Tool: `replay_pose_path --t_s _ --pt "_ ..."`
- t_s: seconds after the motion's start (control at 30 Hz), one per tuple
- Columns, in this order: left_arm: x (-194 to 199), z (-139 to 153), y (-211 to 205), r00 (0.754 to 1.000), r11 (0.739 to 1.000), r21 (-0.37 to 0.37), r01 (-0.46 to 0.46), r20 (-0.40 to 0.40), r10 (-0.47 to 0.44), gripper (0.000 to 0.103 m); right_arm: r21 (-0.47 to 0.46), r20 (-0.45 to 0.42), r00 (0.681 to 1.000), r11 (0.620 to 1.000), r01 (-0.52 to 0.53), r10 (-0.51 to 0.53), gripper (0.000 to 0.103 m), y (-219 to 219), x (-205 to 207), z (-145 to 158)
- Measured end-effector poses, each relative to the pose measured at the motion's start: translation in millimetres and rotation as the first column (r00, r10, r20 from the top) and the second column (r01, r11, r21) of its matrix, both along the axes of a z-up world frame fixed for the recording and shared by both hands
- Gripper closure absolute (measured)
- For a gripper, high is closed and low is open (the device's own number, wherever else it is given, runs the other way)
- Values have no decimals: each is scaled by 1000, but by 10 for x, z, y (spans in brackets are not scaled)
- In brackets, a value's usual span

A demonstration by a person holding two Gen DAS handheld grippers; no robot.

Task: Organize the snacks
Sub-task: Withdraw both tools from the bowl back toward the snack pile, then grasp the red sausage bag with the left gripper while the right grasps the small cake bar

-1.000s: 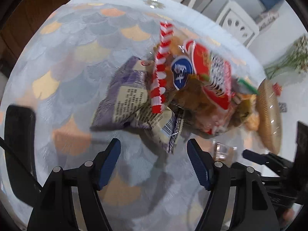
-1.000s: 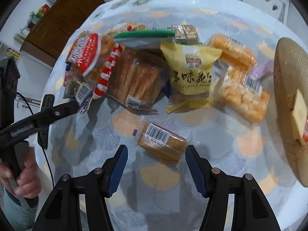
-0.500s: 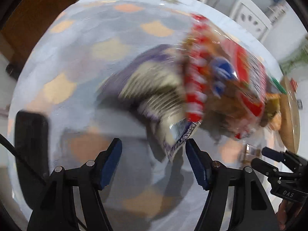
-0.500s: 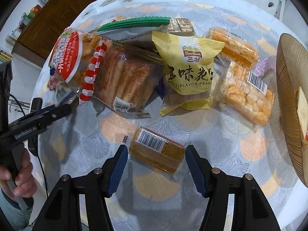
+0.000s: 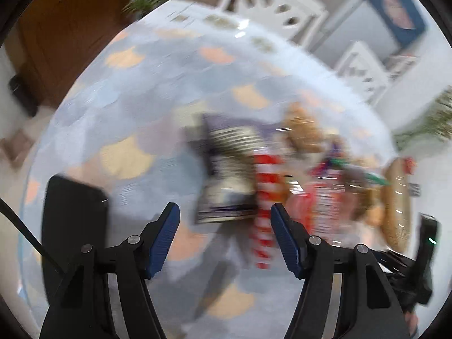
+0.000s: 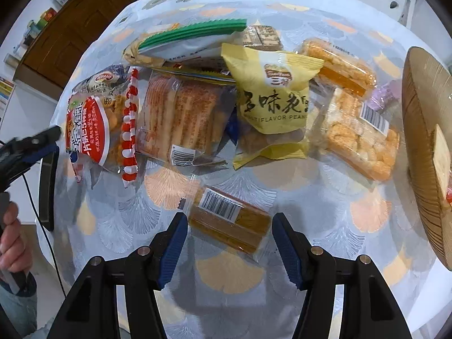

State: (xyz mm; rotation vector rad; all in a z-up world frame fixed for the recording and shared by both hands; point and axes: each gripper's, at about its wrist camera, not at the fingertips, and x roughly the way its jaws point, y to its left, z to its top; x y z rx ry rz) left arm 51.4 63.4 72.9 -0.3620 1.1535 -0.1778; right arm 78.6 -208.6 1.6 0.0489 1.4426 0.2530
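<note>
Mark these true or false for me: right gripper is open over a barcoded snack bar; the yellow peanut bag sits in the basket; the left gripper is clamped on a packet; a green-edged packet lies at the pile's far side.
1. Right gripper open over the barcoded snack bar: true.
2. Yellow peanut bag in the basket: false, it lies on the table.
3. Left gripper clamped on a packet: false, its jaws are closing, pads bare.
4. Green-edged packet at the far side: true.

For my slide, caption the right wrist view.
Right gripper poised, jaws open, over a small barcoded snack bar below a snack pile on the patterned tablecloth.
</note>
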Motion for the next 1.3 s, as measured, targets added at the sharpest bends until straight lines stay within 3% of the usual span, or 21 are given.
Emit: replay_pose_path --t_s 0.1,0.2,0.3,0.37,0.47,0.53,0.57,0.63,0.83,0.93,1.07,1.13,1.3 --pt "-22 121 -249 989 989 31 145 34 -146 37 10 -7 1000 1000 4 -4 43 -53 2 -3" --pt "80 66 -503 973 970 81 231 -8 -231 32 8 -13 1000 1000 -2 2 43 -74 10 -30" --pt "52 -90 -510 972 972 49 228 -64 -225 32 11 -13 1000 1000 3 -3 43 -200 -42 -29" --pt "17 -166 -514 962 967 -34 252 -102 -254 32 16 -12 1000 1000 14 -14 43 -231 -52 -41" --pt "-170 -139 -670 923 927 -97 362 -100 -371 32 18 -15 1000 999 26 -26 43 -361 -99 -33" --pt "-297 -120 -759 879 882 -144 448 -110 -464 32 18 -21 999 999 29 -29 43 -416 -129 -30" --pt "-358 -101 -762 871 875 -140 463 -109 -479 32 21 -20 999 999 28 -27 43 -452 -152 -22" --pt "-413 -16 -739 870 876 -81 476 -98 -482 32 31 -6 1000 999 13 -12 43 -483 -176 10" --pt "-158 166 -694 903 902 44 430 -26 -429 30 41 35 994 994 -106 104 43 -459 -236 74" --pt "11 80 -858 890 887 81 456 -19 -456 30 47 42 983 982 -181 179 43 -396 -266 76" --pt "76 -146 -1019 850 846 83 526 -88 -520 30 60 45 964 963 -264 262 43 -331 -293 52" --pt "64 -212 -1073 846 836 131 533 -100 -524 30 51 48 954 953 -298 295 43 -355 -298 38" --pt "76 -277 -1095 852 839 151 524 -105 -513 30 20 55 933 934 -357 355 42 -339 -246 -10"
